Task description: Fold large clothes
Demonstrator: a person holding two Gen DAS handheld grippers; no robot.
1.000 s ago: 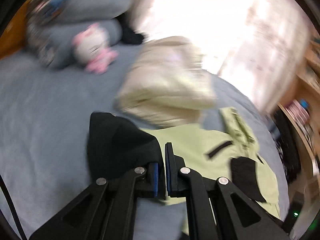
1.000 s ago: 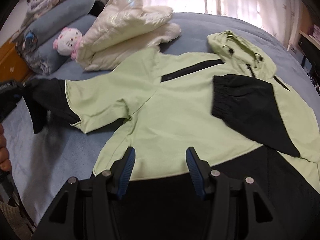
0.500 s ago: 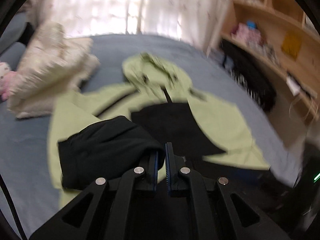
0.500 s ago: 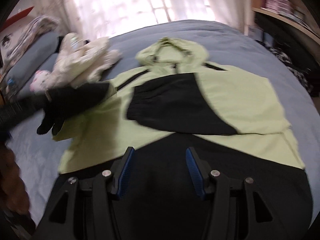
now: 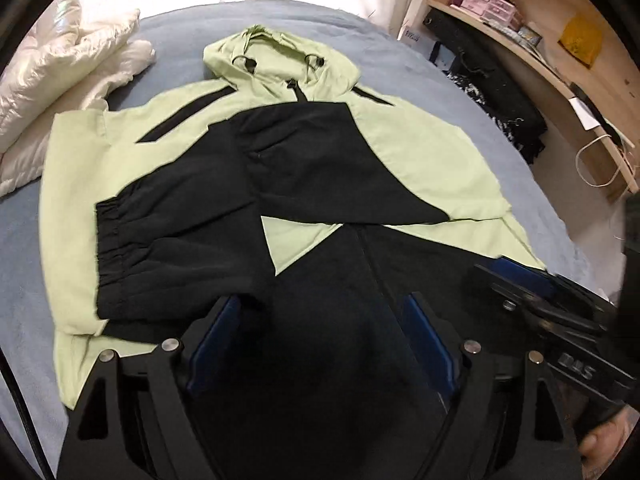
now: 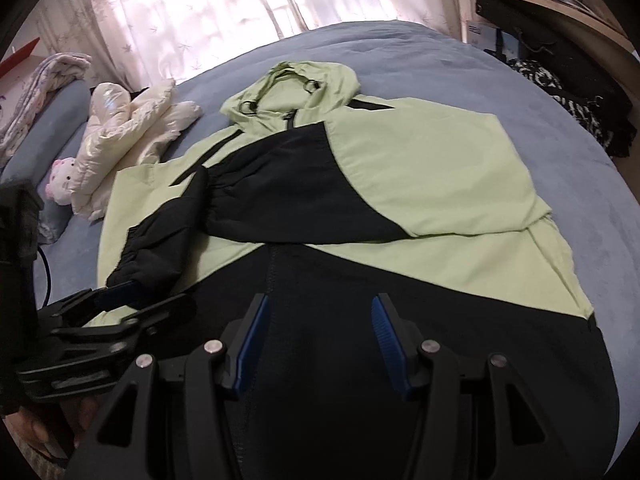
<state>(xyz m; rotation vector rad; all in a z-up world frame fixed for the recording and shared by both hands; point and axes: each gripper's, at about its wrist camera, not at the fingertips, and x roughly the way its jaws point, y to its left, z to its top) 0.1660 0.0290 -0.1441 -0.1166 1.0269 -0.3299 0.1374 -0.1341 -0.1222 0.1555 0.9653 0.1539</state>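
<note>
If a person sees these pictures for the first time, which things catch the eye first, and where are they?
First comes the light green and black hooded jacket, spread flat in the middle of the blue bed, both black sleeves folded across its chest. Beside it, toward the window, a shiny cream puffer coat lies bunched up. At the near hem, the left tool and the right tool hang open, holding nothing.

A home bedroom: a blue-sheeted bed [image 6: 480,92] fills the frame, curtained window [image 6: 208,12] behind, plush toy [image 6: 62,176] at left, cluttered wooden shelves [image 5: 532,44] upper right.
</note>
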